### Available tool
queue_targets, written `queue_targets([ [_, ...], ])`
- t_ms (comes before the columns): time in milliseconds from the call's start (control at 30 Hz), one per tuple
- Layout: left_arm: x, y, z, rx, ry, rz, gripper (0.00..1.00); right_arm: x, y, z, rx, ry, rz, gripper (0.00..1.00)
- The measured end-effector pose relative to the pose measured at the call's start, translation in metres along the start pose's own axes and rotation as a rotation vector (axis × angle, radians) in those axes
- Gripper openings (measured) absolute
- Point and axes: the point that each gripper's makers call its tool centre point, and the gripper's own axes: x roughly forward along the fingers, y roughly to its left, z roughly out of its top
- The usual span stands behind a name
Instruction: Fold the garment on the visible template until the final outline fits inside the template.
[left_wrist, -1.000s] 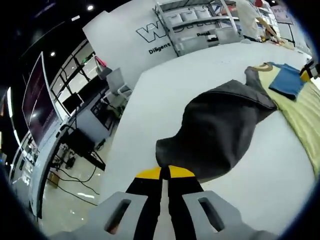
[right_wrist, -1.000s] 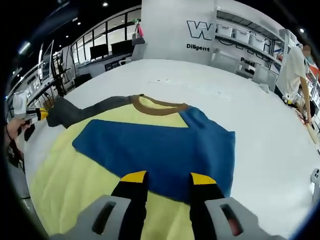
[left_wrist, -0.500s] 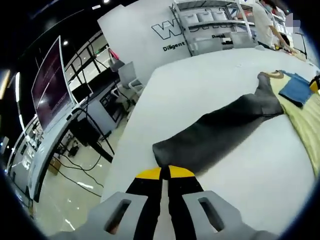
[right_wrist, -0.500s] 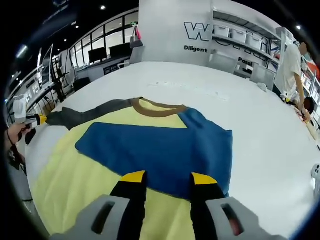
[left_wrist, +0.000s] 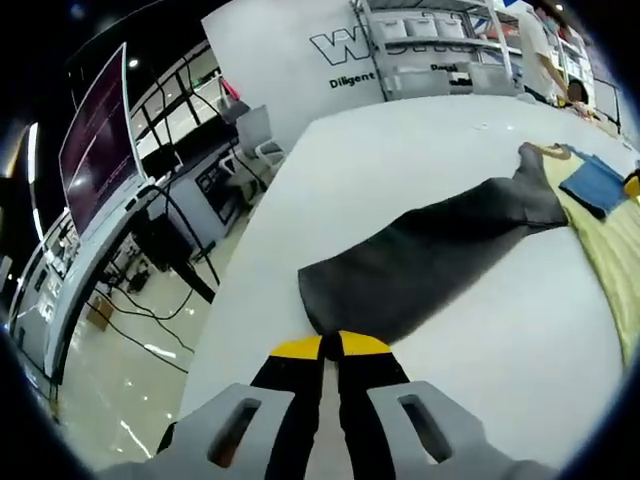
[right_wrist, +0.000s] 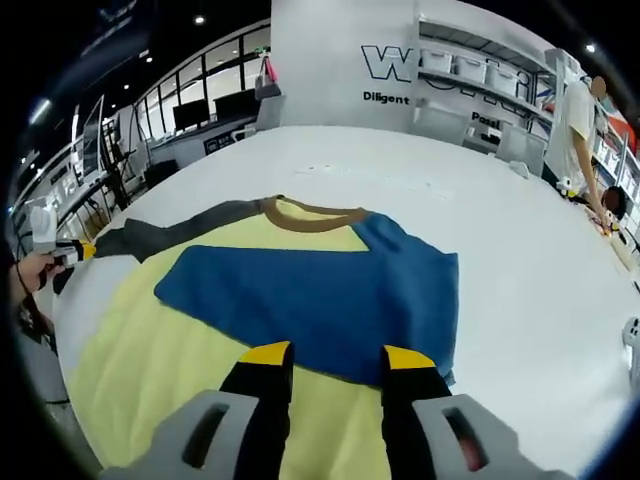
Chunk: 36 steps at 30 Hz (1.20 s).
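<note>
The garment (right_wrist: 150, 350) lies spread flat across the near part of the white tabletop (right_wrist: 480, 200), a pale yellow body with a brown collar (right_wrist: 310, 212), a blue panel (right_wrist: 320, 295) folded over its middle and one grey sleeve (left_wrist: 420, 260) stretched out toward the table's side edge. The left gripper (left_wrist: 321, 345) has its jaws pinched tight on that sleeve's cuff, while the right gripper (right_wrist: 328, 355) hovers with jaws well apart over the blue panel's near edge, holding nothing. I'd guess the risk is the cuff slipping free mid-fold, or the sleeve dragging the body askew so the outline overruns the template.
</note>
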Motion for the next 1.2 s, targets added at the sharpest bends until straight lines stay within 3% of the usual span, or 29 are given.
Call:
queue_targets([
  [200,-0.008,0.006,0.014,0.069,-0.016,0.011,0.17,-0.001,0.003,0.000,0.004,-0.005,0.008,0.31],
  [267,-0.010,0.000,0.028,0.127,-0.047,-0.054,0.18,-0.002,0.004,0.001,0.008,-0.007,0.012,0.31],
  [333,-0.009,-0.021,0.039,0.203,-0.077,-0.182,0.20,-0.002,0.007,0.001,0.006,-0.009,0.019,0.31],
  [367,-0.009,-0.023,0.040,0.214,-0.080,-0.192,0.19,-0.002,0.008,0.001,0.006,-0.010,0.020,0.31],
  [433,-0.006,-0.037,0.048,0.315,-0.101,-0.245,0.19,-0.002,0.009,0.000,0.005,-0.010,0.023,0.32],
  [733,0.009,-0.055,0.061,0.393,-0.113,-0.295,0.21,-0.004,0.014,-0.001,0.003,-0.008,0.036,0.32],
  [933,0.015,-0.054,0.068,0.431,-0.123,-0.316,0.22,-0.005,0.015,-0.002,0.001,-0.010,0.038,0.32],
  [1200,0.025,-0.068,0.079,0.501,-0.144,-0.407,0.24,-0.010,0.017,-0.004,-0.001,-0.012,0.039,0.32],
])
